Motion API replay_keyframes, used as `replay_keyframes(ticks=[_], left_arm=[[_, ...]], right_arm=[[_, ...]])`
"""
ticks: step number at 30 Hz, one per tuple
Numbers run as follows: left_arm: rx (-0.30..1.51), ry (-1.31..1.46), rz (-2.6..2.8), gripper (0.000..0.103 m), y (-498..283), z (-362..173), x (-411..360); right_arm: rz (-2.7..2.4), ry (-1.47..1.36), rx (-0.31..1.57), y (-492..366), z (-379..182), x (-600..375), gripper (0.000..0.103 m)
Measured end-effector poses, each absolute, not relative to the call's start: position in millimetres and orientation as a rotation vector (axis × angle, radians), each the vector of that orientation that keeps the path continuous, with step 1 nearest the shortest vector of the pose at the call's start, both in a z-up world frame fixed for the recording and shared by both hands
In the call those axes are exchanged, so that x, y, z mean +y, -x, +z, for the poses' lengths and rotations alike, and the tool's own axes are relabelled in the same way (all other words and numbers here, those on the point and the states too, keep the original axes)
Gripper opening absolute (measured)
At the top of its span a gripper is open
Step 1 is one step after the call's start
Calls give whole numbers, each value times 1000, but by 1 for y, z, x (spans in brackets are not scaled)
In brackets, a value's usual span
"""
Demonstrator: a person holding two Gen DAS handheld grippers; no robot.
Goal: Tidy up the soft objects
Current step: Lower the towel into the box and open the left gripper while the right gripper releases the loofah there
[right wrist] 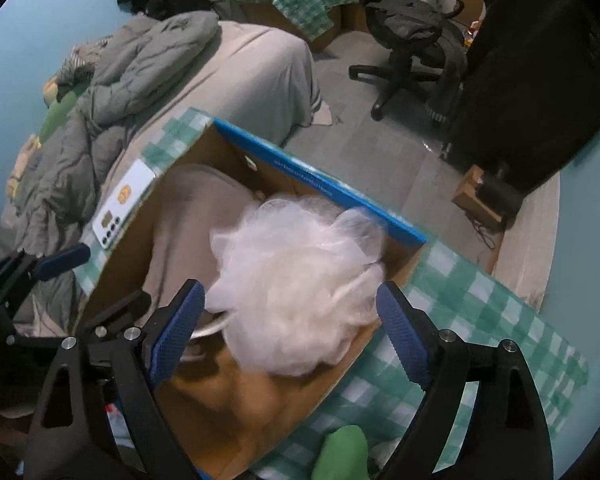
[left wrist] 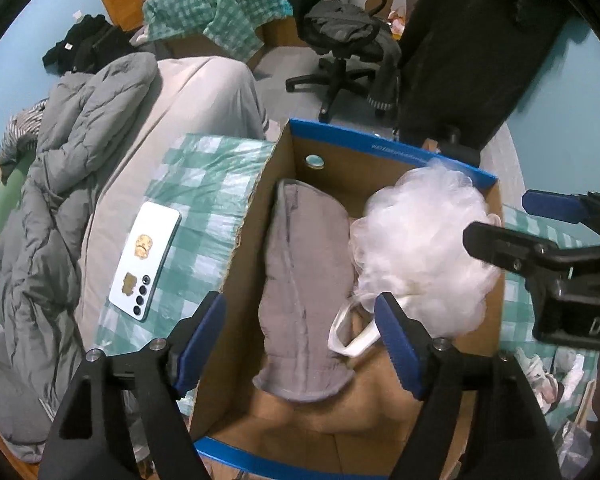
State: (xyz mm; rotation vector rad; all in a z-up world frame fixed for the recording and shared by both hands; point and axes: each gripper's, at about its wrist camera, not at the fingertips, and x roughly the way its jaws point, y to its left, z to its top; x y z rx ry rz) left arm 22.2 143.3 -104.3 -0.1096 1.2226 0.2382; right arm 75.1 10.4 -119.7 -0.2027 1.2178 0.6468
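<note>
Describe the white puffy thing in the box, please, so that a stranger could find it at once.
Start at the open cardboard box with the blue rim, standing on the green checked cloth. Inside, at its right side, sits a white mesh bath sponge with a white loop cord. Its neighbour, the folded grey towel, is flat and dull; the sponge is round, frilly and translucent.

White mesh loofah (left wrist: 420, 248) beside folded grey towel (left wrist: 304, 288), inside cardboard box (left wrist: 384, 160)
</note>
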Motion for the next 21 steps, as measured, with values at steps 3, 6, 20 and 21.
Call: replay_keyframes(ticks=[3, 6, 20, 21], left_arm=[[1215, 114, 238, 78, -20, -98, 142], [1200, 117, 237, 78, -15, -90, 140], [1170, 82, 186, 79, -1, -67, 111], [1168, 79, 181, 79, -1, -66, 109]], right_arm=[[645, 188, 1204, -76, -115, 7, 88], [637, 187, 1198, -76, -113, 4, 88], [606, 165, 1164, -65, -88, -25, 88], [602, 164, 1158, -64, -85, -27, 88]])
